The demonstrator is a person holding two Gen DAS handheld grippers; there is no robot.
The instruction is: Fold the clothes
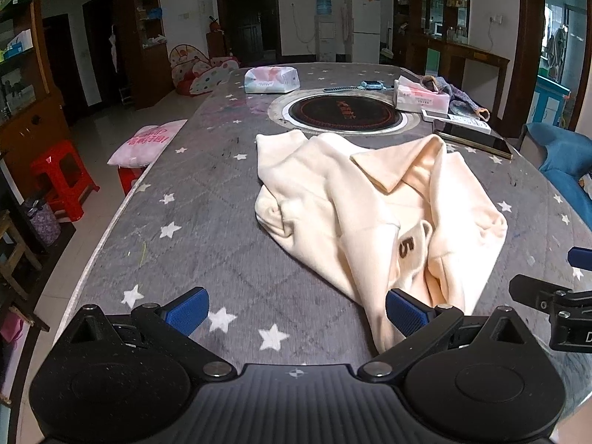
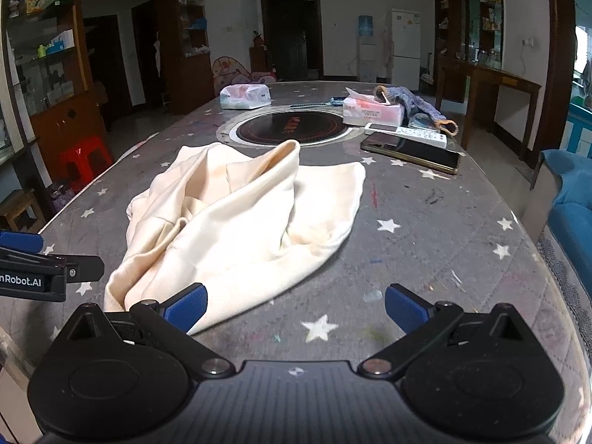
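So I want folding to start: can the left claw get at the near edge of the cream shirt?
Probably yes: the left claw is open, and the shirt lies just ahead with nothing between.

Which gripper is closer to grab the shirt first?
Probably the left gripper: its right finger already overlaps the cream shirt hem. The right gripper faces mostly bare table. Both are open.

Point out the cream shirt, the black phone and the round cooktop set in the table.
cream shirt point(image 1: 370, 199), left wrist view, on the chest panel beside the collar.
black phone point(image 2: 418, 150), right wrist view, on its dark screen.
round cooktop point(image 1: 342, 111), left wrist view, on the black glass centre.
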